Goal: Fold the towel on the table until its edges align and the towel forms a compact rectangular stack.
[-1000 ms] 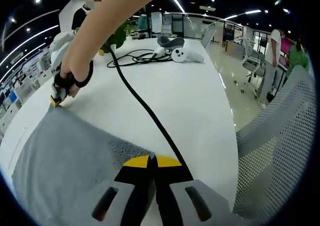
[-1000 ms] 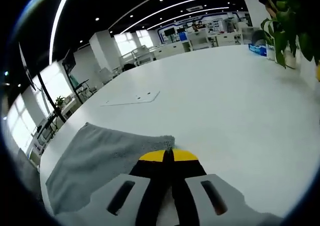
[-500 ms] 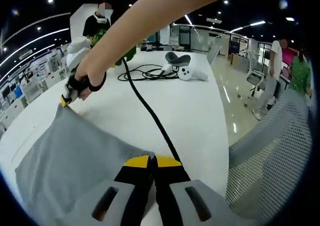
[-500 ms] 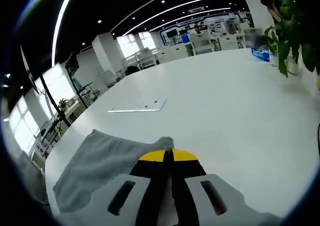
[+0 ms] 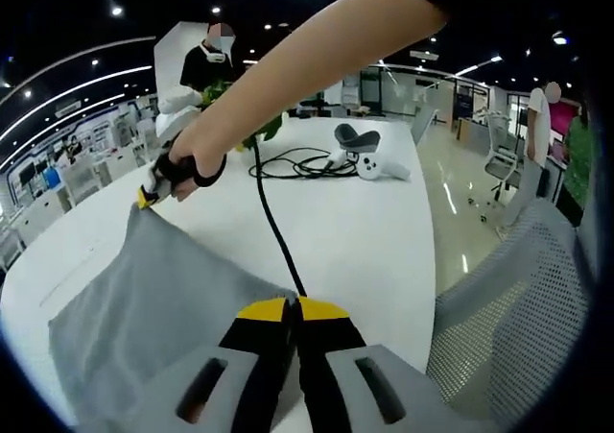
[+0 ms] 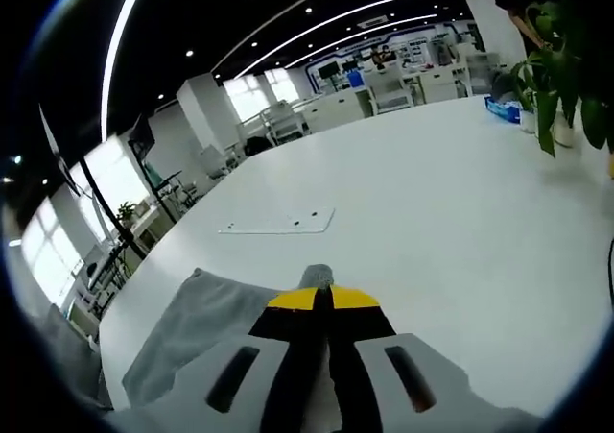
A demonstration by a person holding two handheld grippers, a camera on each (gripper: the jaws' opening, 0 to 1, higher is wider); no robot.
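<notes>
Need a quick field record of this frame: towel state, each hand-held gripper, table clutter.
towel: grey towel, held up by two corners, rest draped toward the white table
left hand-held gripper: shut on a towel corner
right hand-held gripper: shut on another corner; seen in the left gripper view at
fold state: not yet a compact stack
clutter: black cable, white headset, green plant
nearby: mesh chair

No lettering, label, brand, number or sign is legible in either view; distant wall panels and screens are too blurred to read.
</notes>
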